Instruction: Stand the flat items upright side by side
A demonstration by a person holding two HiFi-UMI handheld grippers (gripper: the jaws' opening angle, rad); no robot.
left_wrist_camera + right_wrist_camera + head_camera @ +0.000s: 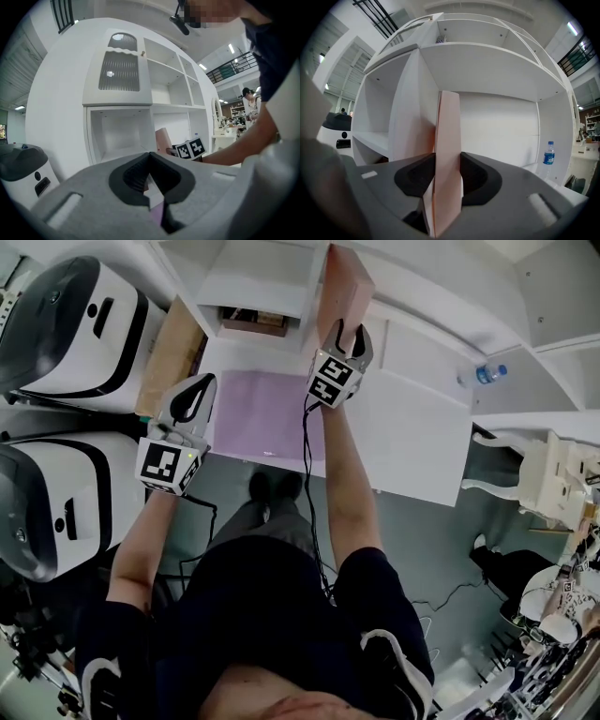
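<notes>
R claw (447, 158) clamps pink book (449, 119), base hidden

A clear water bottle (549, 159) with a blue cap stands on the white shelf unit (487, 65), well to the right of the right gripper (349, 334). Left of the left gripper (199, 390) sit two white-and-black domed machines (80, 324), with a brown board (173, 352) beside the farther one. A low brown box (255, 322) lies in the compartment ahead of that gripper.
</notes>
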